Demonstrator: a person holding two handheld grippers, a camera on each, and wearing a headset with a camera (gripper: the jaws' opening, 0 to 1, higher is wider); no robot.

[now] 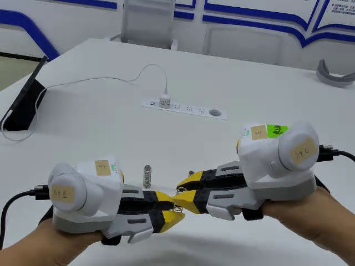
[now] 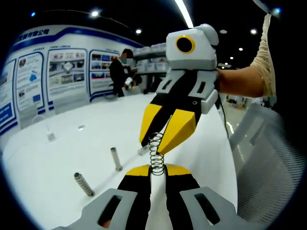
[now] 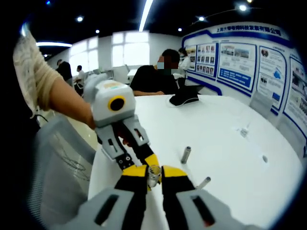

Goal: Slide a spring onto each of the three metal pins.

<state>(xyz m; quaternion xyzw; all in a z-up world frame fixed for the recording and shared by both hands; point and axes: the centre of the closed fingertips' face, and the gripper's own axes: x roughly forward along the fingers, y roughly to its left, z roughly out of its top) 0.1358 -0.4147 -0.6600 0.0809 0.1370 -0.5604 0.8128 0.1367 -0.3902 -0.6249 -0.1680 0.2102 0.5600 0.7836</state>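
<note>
spring (image 2: 155,152) in left gripper (image 2: 157,169) (pinched), upright

Left gripper (image 2: 157,169): pale grey body, black jaws, yellow tips.
Right gripper (image 3: 153,171): same grey, black and yellow; green label (image 1: 276,130) on top.
Spring (image 2: 156,153): silver coils.
Pin (image 2: 116,159): dull grey metal.
Table (image 1: 111,116): plain white.
Power strip (image 1: 186,108): white.
Wall (image 1: 249,25): white with blue bands.
</note>
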